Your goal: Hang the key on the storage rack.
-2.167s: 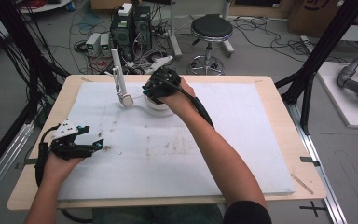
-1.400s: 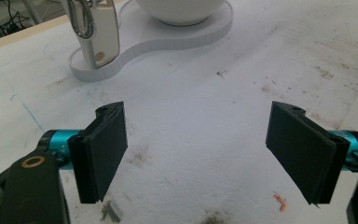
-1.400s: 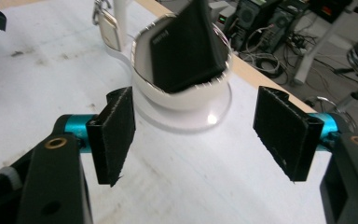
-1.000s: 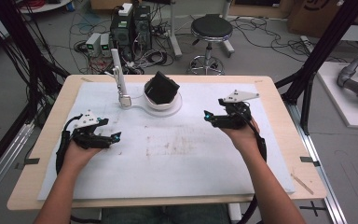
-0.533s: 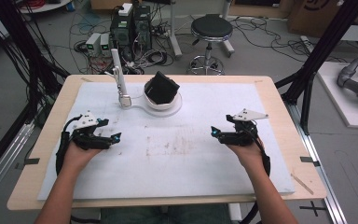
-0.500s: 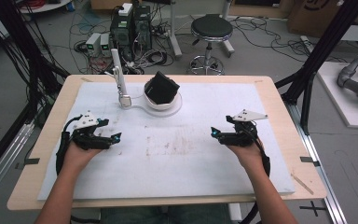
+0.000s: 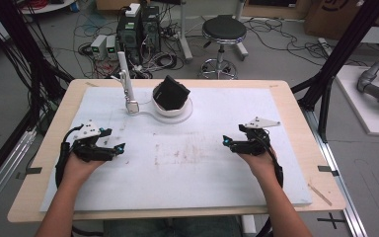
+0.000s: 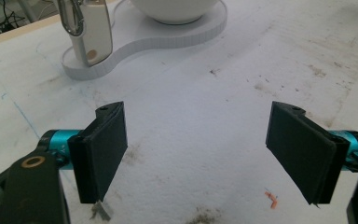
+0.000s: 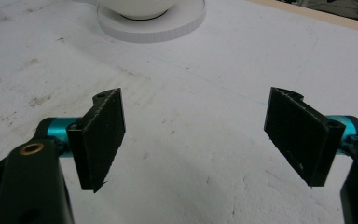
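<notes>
A black folded object [image 7: 171, 94] sits in a white bowl [image 7: 177, 107] on a flat white base [image 8: 168, 35] at the back of the mat. My left gripper [image 7: 112, 149] rests low over the white mat [image 7: 187, 187] at the left. It is open with nothing between its pads [image 8: 103, 149]. At the right, my right gripper [image 7: 228, 143] lies low on the mat, well apart from the bowl. Its jaws have just been opening and stand wide, with bare mat between the pads [image 9: 102, 137]. The bowl's underside [image 9: 137, 8] lies ahead of it.
A white upright post [image 7: 126, 81] with a metal clip [image 8: 77, 18] stands on the base, left of the bowl. The wooden table edge [image 7: 296, 98] frames the stained mat. A stool [image 7: 223, 34], computers and cables lie beyond the table.
My right hand left the black object in the bowl, drew back to the right and sank to the mat. The left hand shifted slightly toward the centre earlier, then kept still.
</notes>
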The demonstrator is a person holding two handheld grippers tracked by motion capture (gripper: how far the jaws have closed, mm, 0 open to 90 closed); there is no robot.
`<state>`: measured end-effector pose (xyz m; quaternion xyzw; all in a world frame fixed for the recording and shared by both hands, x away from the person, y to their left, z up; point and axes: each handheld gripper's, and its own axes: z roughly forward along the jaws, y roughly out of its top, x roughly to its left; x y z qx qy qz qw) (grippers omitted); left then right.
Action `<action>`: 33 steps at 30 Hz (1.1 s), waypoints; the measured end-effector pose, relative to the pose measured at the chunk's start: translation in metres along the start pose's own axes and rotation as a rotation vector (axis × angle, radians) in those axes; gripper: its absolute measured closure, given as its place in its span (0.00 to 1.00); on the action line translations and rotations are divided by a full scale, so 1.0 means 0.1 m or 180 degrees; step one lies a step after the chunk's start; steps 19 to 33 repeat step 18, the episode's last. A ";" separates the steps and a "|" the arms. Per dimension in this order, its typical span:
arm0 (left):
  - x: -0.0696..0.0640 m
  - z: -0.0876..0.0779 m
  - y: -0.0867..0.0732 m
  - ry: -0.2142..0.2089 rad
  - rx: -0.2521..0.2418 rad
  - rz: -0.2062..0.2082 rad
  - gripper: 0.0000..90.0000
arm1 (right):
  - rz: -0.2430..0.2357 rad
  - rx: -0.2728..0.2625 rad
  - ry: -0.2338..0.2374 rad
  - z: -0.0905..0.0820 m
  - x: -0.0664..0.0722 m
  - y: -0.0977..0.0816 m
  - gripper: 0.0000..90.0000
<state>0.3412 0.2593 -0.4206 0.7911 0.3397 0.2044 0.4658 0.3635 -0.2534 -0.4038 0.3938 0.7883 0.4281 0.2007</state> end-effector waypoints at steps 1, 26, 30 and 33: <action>0.00 -0.01 0.00 0.0008 0.0000 0.0004 0.23 | 0.0002 -0.0003 -0.0001 0.01 0.00 0.00 0.23; 0.01 -0.02 -0.01 0.0008 0.0002 0.0000 0.23 | 0.0070 0.0044 -0.0023 0.03 -0.04 -0.01 0.23; 0.01 -0.02 -0.01 0.0008 0.0002 0.0000 0.23 | 0.0070 0.0044 -0.0023 0.03 -0.04 -0.01 0.23; 0.01 -0.02 -0.01 0.0008 0.0002 0.0000 0.23 | 0.0070 0.0044 -0.0023 0.03 -0.04 -0.01 0.23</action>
